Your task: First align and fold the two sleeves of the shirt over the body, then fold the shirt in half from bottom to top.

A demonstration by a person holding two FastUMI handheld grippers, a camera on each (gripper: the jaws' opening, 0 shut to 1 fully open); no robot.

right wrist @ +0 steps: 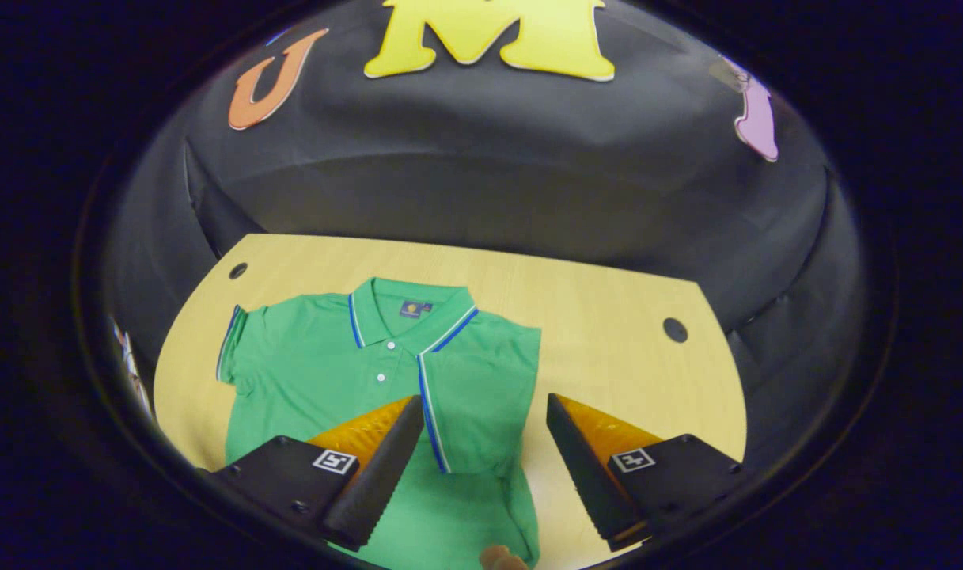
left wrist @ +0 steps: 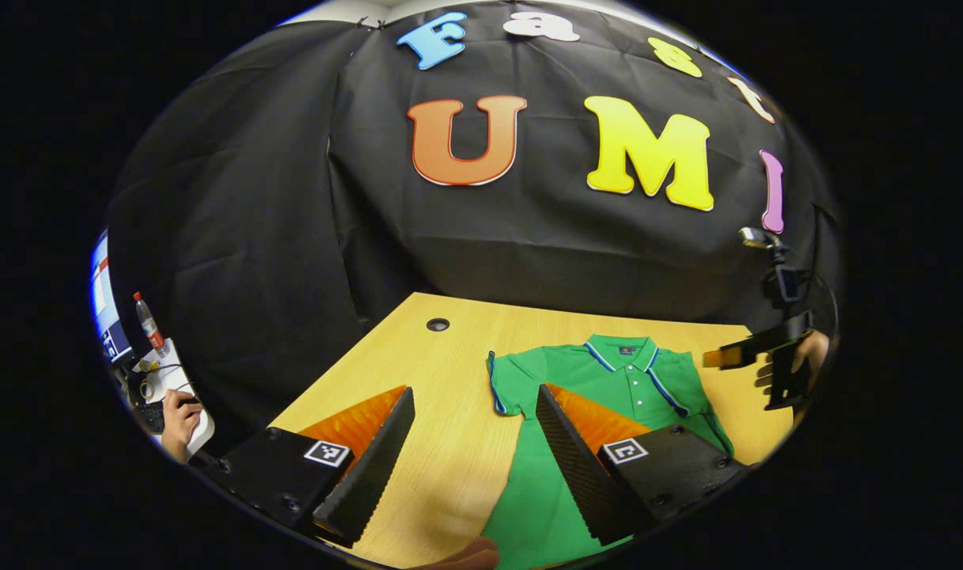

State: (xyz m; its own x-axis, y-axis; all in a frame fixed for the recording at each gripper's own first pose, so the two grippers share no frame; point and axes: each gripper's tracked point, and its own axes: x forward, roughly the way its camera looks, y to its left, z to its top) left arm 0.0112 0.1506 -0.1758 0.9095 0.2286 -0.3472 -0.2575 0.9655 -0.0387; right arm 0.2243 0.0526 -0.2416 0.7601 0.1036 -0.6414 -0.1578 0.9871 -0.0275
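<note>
Green polo shirt [right wrist: 331,372] lay flat on the wooden table [right wrist: 608,317], collar toward the booth's black cloth wall [right wrist: 489,182], buttons up. Relative to the shirt: in the right gripper view, the sleeve on the view's right was already folded in over the body, its blue-and-white trimmed edge running down the chest; the sleeve [right wrist: 236,344] on the view's left lay spread out on the wood. In the left gripper view the shirt [left wrist: 616,380] sat right of centre, the spread sleeve [left wrist: 506,384] on its near side.

Right gripper [right wrist: 485,455] hung above the shirt's folded side, fingers spread wide, grasping nothing; shirt fabric and bare table showed between them. Left gripper [left wrist: 475,455] hung above the shirt's lower edge on the spread-sleeve side, fingers likewise released and apart, one over the cloth, one over bare wood.

Beyond the shirt, at the left gripper view's right edge, a hand [left wrist: 805,360] held the other gripper. Two round holes [right wrist: 674,329] pierced the table near the wall. Far left of the shirt, off the table, a bottle [left wrist: 149,322] stood by a second hand [left wrist: 179,419].
</note>
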